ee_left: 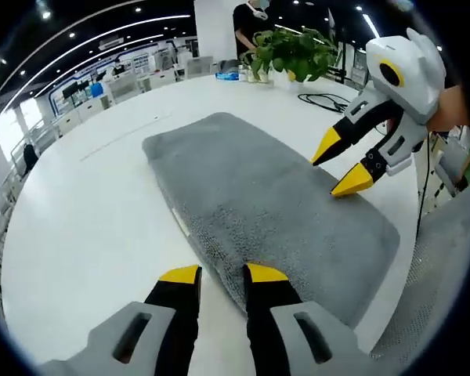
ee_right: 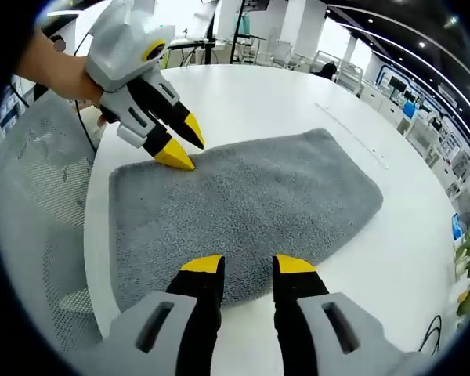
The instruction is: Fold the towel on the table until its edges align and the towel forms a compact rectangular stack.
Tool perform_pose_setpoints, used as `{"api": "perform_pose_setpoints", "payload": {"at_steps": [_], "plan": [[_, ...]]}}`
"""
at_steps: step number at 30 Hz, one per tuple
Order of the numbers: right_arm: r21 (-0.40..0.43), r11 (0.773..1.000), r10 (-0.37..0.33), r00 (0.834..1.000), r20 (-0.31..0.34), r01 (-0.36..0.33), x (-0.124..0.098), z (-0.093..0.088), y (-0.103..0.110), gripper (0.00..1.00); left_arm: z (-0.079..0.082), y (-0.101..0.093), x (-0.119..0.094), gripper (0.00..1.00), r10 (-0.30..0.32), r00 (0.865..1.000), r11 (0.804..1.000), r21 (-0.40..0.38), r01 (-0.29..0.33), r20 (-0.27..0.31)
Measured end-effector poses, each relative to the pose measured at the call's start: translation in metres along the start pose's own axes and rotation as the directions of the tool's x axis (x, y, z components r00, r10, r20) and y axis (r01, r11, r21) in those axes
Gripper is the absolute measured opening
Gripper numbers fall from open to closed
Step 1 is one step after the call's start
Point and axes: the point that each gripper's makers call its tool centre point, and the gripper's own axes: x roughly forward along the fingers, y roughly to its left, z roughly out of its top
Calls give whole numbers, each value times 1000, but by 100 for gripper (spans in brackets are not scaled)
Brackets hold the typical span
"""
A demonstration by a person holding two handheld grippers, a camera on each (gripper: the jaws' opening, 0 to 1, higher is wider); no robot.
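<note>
Both grippers hover spread, gripping nothing: left gripper (ee_left: 222,273) and right gripper (ee_right: 250,265) at opposite short ends of the grey towel (ee_left: 266,204), lying near the table (ee_left: 86,227) edge. Risk: pinching one layer only, skewing the fold.

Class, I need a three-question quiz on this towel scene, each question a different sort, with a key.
1. True or false: the towel lies flat on the table.
2. Which gripper's tips sit at the towel's edge beside a mesh chair? A) left gripper B) right gripper
3. Fill in: beyond the towel stands a potted ____.

Key: 1 true; 2 A; 3 plant.
</note>
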Motion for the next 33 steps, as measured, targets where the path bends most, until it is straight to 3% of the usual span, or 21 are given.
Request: {"api": "perform_pose_setpoints", "payload": {"at_steps": [4, 8, 12, 17, 19, 26, 33], "plan": [[-25, 999, 33, 999, 23, -33, -6, 5, 11, 24, 2, 1, -8, 20, 2, 1000, 998, 56, -3, 13], [-18, 997, 81, 995, 49, -80, -10, 12, 26, 23, 9, -6, -17, 20, -40, 998, 994, 104, 35, 48], [-74, 986, 152, 987, 47, -148, -15, 10, 49, 23, 18, -27, -30, 20, -150, 984, 977, 165, 133, 97], [-124, 971, 209, 977, 46, -202, -19, 7, 73, 28, 3, -51, -41, 19, -250, 966, 937, 270, 224, 66], [-132, 967, 225, 973, 44, -218, -20, 5, 80, 29, -6, -60, -44, 19, -277, 960, 930, 264, 256, 46], [-108, 961, 258, 966, 26, -254, -20, -6, 94, 27, -26, -65, -51, 19, -281, 960, 920, 281, 272, -8], [-158, 955, 251, 968, -28, -252, -16, -21, 103, 32, -41, -73, -54, 23, -325, 944, 891, 314, 326, -60]]}}
